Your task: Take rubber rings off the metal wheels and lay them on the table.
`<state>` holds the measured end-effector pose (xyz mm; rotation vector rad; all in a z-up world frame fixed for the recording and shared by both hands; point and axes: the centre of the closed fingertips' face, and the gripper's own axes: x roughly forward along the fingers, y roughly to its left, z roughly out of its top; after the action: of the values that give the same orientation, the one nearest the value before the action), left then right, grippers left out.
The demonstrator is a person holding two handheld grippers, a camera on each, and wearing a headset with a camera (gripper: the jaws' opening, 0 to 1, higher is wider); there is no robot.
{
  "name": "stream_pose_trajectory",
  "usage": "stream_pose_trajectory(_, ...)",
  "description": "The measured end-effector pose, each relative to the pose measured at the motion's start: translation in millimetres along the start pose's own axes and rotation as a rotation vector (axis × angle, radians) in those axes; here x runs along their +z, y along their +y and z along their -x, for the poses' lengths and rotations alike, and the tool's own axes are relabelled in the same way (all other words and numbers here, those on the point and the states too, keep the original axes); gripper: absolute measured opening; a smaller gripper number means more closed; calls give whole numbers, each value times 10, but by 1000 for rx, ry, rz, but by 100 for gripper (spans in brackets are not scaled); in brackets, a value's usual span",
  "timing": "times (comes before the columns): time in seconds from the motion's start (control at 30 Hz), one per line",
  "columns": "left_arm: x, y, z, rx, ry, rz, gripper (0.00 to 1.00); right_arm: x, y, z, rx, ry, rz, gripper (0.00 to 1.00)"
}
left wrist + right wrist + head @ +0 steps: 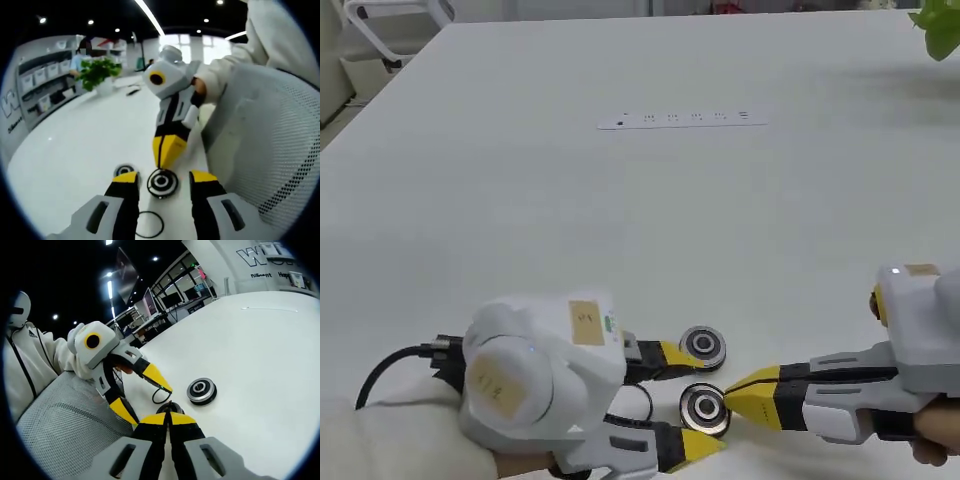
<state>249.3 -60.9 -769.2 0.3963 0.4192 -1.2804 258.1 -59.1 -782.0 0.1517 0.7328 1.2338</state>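
Note:
Two metal wheels with black rubber rims lie on the white table [640, 220]. The near wheel [705, 409] [162, 182] sits between the spread jaws of my left gripper [692, 401] [163, 177], which is open. My right gripper [732, 391] [168, 418] is shut, and its yellow tips touch that wheel's edge [170, 406]. The right gripper [167, 152] comes down onto the wheel in the left gripper view. The far wheel [702, 345] [124, 171] [202, 391] lies just beyond. A loose black rubber ring [632, 400] [148, 224] [161, 396] lies flat between the left jaws.
A white power strip [682, 120] lies mid-table, farther off. A green plant [940, 30] [97, 72] stands at the far right corner. A mesh chair [270, 150] [65, 410] is beside the table's near edge. The left gripper's black cable [390, 365] trails left.

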Motion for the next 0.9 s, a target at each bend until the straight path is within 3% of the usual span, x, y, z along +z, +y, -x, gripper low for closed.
stream_pose_trajectory(0.5,261,167,326,45,-55,7,56,35,55,41,1,-2,11,0)
stream_pose_trajectory(0.7,269,230,513,76,-45,11,62,52,51,54,-4,-6,16,0)
stream_pose_trajectory(0.9,301,223,718,91,-64,44,68,82,69,78,-4,-10,21,0)
